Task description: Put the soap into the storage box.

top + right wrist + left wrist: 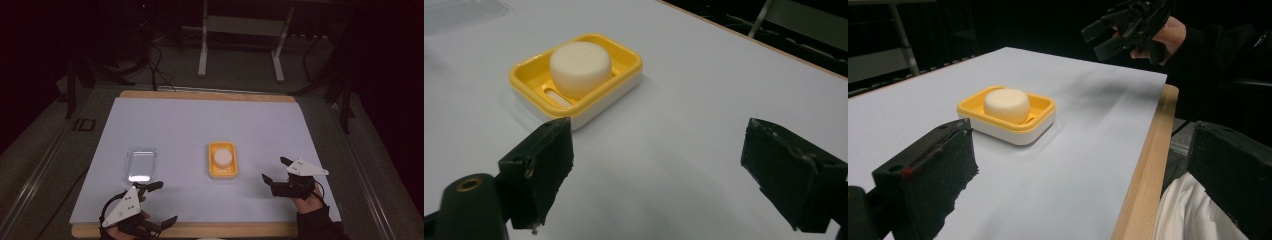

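**Right gripper nearer the dish**

The table (165, 125) is broad; the yellow dish (223, 160), long axis running away, sits mid-table holding the white puck (222, 157). Right gripper (275, 170) is just right of the dish, left gripper (162, 202) farther off, both jaws wide and empty.

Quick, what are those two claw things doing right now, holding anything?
Left gripper: open, nothing between its fingers.
Right gripper: open, holding nothing, aimed toward the soap in the yellow dish.
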Available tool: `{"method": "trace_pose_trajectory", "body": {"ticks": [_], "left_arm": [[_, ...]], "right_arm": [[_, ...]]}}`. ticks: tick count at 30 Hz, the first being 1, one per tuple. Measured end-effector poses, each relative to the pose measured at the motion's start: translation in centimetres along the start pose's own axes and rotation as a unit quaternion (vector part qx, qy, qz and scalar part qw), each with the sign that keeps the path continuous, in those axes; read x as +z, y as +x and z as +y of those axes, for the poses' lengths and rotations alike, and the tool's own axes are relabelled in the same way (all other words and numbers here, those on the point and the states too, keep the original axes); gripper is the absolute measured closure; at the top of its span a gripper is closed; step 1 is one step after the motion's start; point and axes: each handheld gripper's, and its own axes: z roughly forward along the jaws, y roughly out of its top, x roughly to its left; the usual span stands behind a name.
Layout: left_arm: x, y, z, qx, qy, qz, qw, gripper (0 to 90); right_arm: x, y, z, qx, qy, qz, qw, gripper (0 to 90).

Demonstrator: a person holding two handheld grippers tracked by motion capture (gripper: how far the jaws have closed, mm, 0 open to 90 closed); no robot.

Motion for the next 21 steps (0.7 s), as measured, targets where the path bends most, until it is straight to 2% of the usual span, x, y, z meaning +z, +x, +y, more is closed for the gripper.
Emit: {"method": "trace_pose_trajectory", "body": {"ticks": [8,21], "left_arm": [[-0.08,-0.07,-0.01,0.0,-0.001,-0.001,1.0,0.1],[0.0,-0.06,-0.01,0.0,0.001,-0.001,1.0,0.1]], "right_arm": [[0.15,0.03,0.11,-0.012,0.005,0.005,0.9999,14.1],[0.07,-0.34,0.15,-0.002,0.005,0.012,0.9999,15.4]]}}
